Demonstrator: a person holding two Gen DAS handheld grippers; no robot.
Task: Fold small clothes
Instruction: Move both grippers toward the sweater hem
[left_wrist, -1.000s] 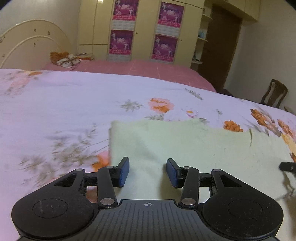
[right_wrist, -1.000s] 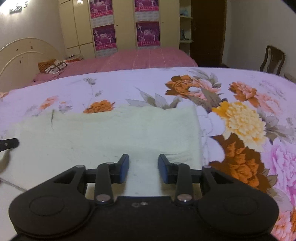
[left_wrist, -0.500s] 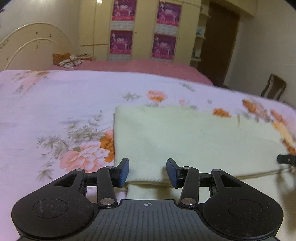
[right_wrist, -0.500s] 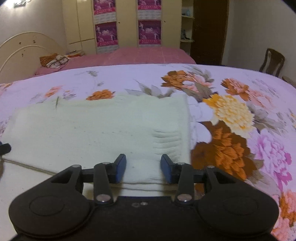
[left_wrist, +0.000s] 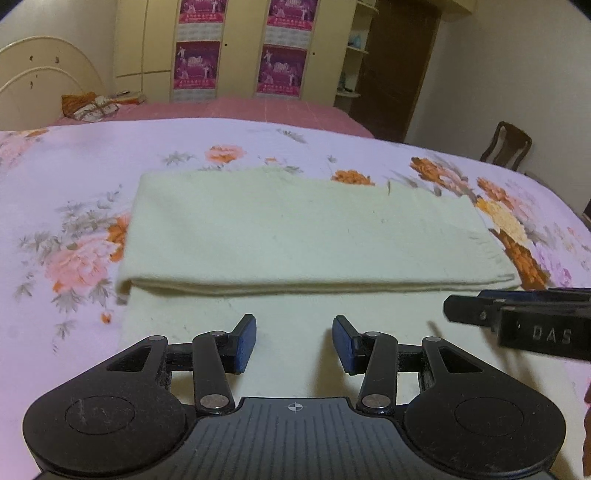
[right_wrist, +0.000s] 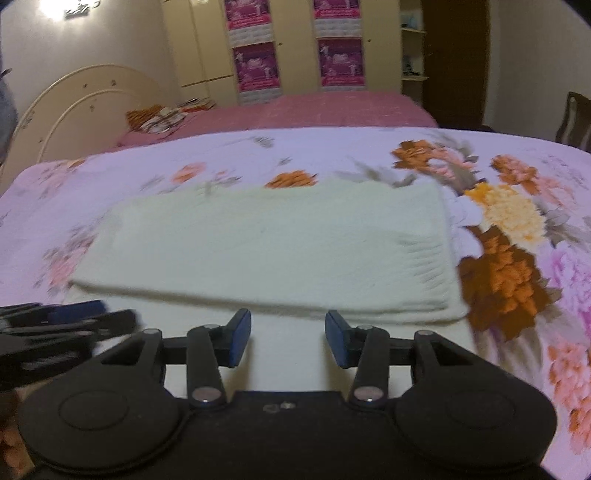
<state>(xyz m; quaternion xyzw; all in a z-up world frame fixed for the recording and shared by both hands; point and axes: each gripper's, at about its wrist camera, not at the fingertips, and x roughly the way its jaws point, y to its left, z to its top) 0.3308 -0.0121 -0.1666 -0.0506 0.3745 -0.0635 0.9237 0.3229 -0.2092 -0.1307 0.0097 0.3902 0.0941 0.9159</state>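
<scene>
Cloth, pale cream-green and woolly with a fringed right end (left_wrist: 306, 236), lies folded over itself on the floral pink bedspread (left_wrist: 74, 162), its doubled upper layer ending in a fold edge just ahead at twelve o'clock of both sets of tongs. Left tongs (left_wrist: 294, 341) are spread wide and grip nothing, poised over the cloth's lower layer. Right tongs (right_wrist: 288, 338) are likewise spread and unladen, showing at three o'clock in the left view.
</scene>
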